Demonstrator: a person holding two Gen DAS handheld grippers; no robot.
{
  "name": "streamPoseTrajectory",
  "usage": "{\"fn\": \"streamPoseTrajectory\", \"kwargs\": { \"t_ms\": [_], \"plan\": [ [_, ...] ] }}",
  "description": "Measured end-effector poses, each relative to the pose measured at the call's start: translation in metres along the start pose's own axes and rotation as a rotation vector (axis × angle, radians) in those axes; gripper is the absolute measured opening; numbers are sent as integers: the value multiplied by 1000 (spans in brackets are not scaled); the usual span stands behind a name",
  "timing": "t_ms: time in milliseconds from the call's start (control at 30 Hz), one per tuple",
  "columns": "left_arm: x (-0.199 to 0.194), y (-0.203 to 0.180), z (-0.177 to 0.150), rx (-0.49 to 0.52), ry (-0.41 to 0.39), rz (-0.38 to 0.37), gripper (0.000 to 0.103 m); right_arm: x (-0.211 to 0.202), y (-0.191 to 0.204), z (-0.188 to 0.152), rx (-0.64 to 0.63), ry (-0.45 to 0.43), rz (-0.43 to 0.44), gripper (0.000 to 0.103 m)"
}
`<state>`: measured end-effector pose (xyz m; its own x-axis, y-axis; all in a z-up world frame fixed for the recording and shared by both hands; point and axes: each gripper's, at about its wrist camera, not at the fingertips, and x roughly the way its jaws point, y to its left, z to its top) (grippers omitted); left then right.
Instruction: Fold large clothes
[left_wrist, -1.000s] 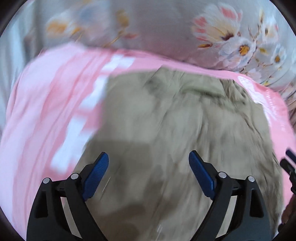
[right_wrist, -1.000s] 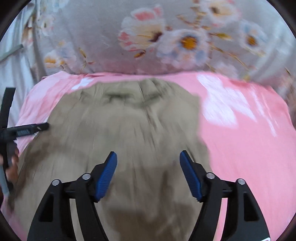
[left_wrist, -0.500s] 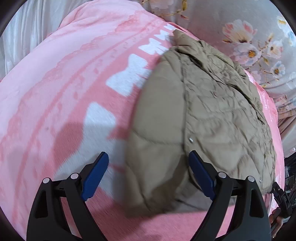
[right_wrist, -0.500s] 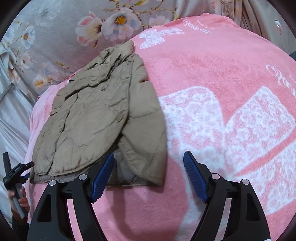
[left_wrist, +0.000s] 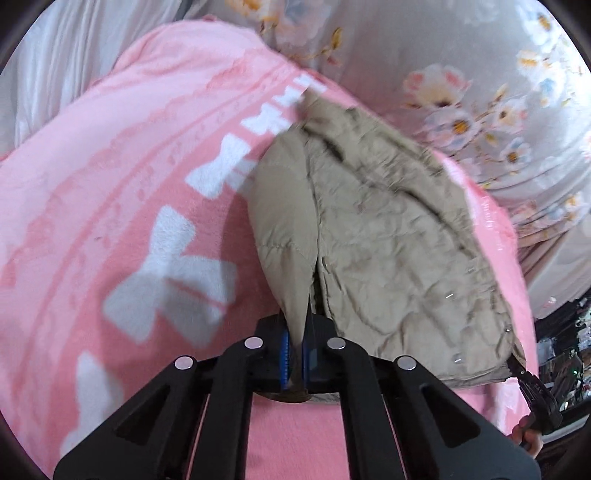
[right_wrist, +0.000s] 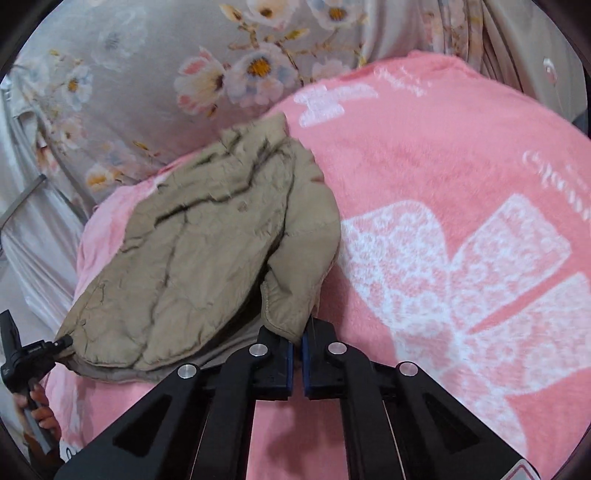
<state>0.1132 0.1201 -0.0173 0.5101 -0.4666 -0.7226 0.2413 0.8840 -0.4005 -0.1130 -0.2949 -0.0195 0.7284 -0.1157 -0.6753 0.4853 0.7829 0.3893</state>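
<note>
**Both grippers pinching a khaki jacket on a pink blanket**

Surface: a fuzzy pink blanket with white bow motifs (left_wrist: 122, 206) covers the whole work area in both views; white script lettering sits at the right edge of the right wrist frame. Behind it, across the top of each frame, hangs a grey fabric printed with pale flowers (right_wrist: 155, 74). White pleated cloth (left_wrist: 70, 55) fills the upper left of the left wrist view. Dark clutter shows at that view's lower right edge, too small to make out.

The khaki quilted puffer jacket (left_wrist: 391, 251) lies front up at frame centre, snap buttons visible.

Left gripper (left_wrist: 294, 363): blue pads pressed together on a sleeve end at lower centre. Right gripper (right_wrist: 297, 356): jaws pinching the other sleeve's cuff, lower centre.
</note>
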Motion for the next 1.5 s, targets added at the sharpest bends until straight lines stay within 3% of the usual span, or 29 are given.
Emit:
{"fn": "streamPoseTrajectory", "kwargs": {
  "t_ms": [100,300,400,500,567,700,900,1067,1200,1500],
  "plan": [
    [-52,-5,-12,24,-44,-47,3,-46,5,0,-44,-59,16,2],
    [-157,-13,-32,51,-163,-113,3,-157,22,4,-106,-259,53,2],
    [-194,-22,-18,61,-258,-107,3,-186,37,23,-122,-358,89,2],
    [-201,-31,6,80,-315,-67,4,-186,50,48,-137,-407,117,2],
    [-187,-38,33,89,-326,-24,4,-162,60,75,-151,-426,105,2],
    [-127,-41,86,71,-283,62,6,-81,65,123,-123,-372,40,2],
    [-4,-49,138,133,-179,296,7,30,68,159,-83,-254,-36,1],
    [76,-36,149,135,-88,394,7,117,65,166,-74,-140,-119,1],
    [119,-25,147,137,-37,421,8,163,50,159,-43,-69,-160,1],
    [162,-26,131,186,-36,464,8,215,31,137,-16,29,-166,1]
  ]
}}
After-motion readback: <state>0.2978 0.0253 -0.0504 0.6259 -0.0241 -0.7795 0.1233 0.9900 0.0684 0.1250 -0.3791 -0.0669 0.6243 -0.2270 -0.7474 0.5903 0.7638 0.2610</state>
